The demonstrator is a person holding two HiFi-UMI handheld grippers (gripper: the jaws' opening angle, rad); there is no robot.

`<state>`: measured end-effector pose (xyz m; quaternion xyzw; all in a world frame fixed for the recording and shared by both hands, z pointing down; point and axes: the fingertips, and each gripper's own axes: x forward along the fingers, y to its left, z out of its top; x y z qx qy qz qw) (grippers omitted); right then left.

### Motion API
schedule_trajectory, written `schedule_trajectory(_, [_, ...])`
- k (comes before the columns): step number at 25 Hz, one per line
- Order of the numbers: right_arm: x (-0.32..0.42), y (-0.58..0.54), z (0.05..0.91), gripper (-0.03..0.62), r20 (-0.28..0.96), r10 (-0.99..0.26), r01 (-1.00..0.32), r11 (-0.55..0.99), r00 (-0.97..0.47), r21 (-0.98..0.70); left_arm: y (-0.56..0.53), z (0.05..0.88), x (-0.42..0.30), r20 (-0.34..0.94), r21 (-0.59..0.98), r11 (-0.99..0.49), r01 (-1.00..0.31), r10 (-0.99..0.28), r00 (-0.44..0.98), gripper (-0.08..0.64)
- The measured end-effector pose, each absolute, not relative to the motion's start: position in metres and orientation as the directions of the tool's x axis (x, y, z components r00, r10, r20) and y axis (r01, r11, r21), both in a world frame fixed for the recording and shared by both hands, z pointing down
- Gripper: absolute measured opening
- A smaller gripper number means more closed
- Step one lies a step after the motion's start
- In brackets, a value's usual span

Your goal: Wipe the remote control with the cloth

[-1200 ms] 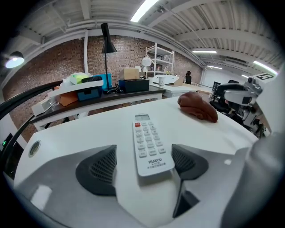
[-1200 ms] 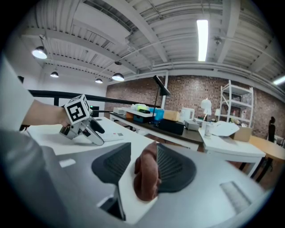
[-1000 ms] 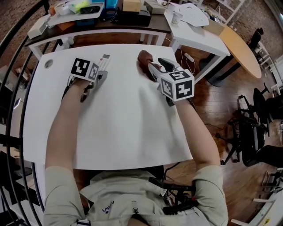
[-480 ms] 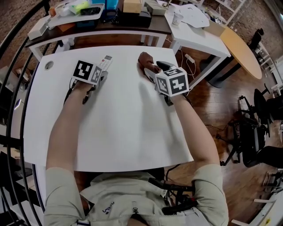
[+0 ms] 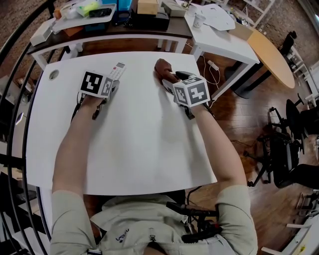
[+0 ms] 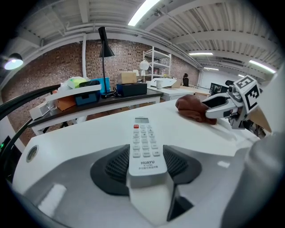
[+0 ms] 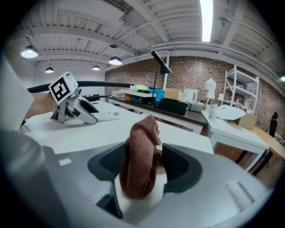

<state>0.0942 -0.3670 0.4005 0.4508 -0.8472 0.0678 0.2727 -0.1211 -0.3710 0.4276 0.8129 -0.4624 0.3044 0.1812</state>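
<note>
Head view first: the white table [image 5: 139,149] fills the middle, and on the dark bench [image 5: 149,27] behind it a pale tray [image 5: 75,21] holds a yellow-green thing [image 5: 89,6] and a black one.

Both tools are out over the far half of the table, well apart. The right gripper [image 5: 169,82] has just been opening its jaws; from above, the cloth [image 5: 163,67] is only a brown lump past them. The right gripper view shows more: the cloth [image 7: 140,160] stands bunched up between jaws spread wide, with a gap on its left side.

The left gripper [image 5: 113,84] has just been closing. From above only the remote control [image 5: 117,70] tip pokes out. The left gripper view gives the rest: pads clamped on the near end, buttons up, the long axis running away from the person, display end towards the bench.
</note>
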Motion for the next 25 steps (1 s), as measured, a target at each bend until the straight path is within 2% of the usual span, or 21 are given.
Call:
schedule_trajectory(7, [0.095,-0.373,0.412,0.250,0.561,-0.717,-0.804,0.577,-0.414,0.143,-0.370,0.422,-0.121,0.633,0.006,-0.502,-0.865,-0.667,0.392,0.244])
schedule_trajectory(10, [0.095,-0.369,0.416,0.132,0.589,-0.708,-0.786,0.589,-0.389,0.188,-0.368,0.418,-0.118,0.616,-0.001,-0.507,-0.862,-0.679,0.399,0.244])
schedule_trajectory(14, [0.095,-0.366,0.417,0.097,0.597,-0.719,-0.771,0.587,-0.356,0.247,-0.363,0.407,-0.112,0.591,-0.032,-0.517,-0.855,-0.700,0.401,0.244])
schedule_trajectory(25, [0.097,-0.339,0.360,0.084,0.386,-0.828,-0.811,0.522,-0.406,0.265,-0.325,0.373,-0.101,0.454,-0.243,-0.562,-0.791,-0.786,0.419,0.243])
